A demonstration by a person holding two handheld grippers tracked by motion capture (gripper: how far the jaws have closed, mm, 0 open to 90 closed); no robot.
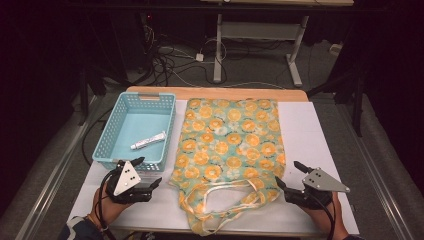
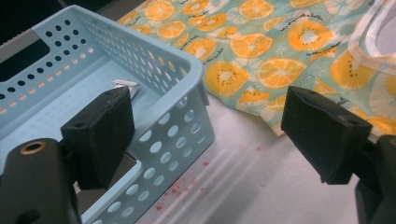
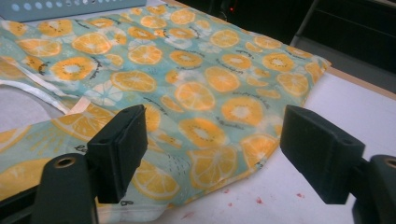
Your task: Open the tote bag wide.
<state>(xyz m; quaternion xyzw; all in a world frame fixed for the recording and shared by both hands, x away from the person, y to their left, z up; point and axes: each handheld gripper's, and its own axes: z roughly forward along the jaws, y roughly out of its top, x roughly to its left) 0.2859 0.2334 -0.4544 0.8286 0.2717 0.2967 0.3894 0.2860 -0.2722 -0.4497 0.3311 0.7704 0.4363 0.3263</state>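
Observation:
A cloth bag [image 1: 230, 142] printed with orange slices lies flat in the middle of the white table, handles [image 1: 220, 200] toward the front edge. The bag [image 3: 196, 88] fills the area ahead of my right gripper [image 3: 212, 149]. A light blue perforated basket [image 1: 136, 131] stands left of it, holding a white tube [image 1: 148, 141]. My left gripper [image 1: 149, 172] is open at the basket's near right corner [image 2: 187, 112]. My right gripper [image 1: 289, 175] is open beside the bag's near right corner. Nothing is between either pair of jaws.
The white table sheet [image 1: 310, 130] shows bare to the right of the bag. Small red specks [image 2: 182, 186] dot the sheet near the basket. Beyond the table's wooden far edge [image 1: 215, 92] lie floor cables and a desk frame [image 1: 260, 35].

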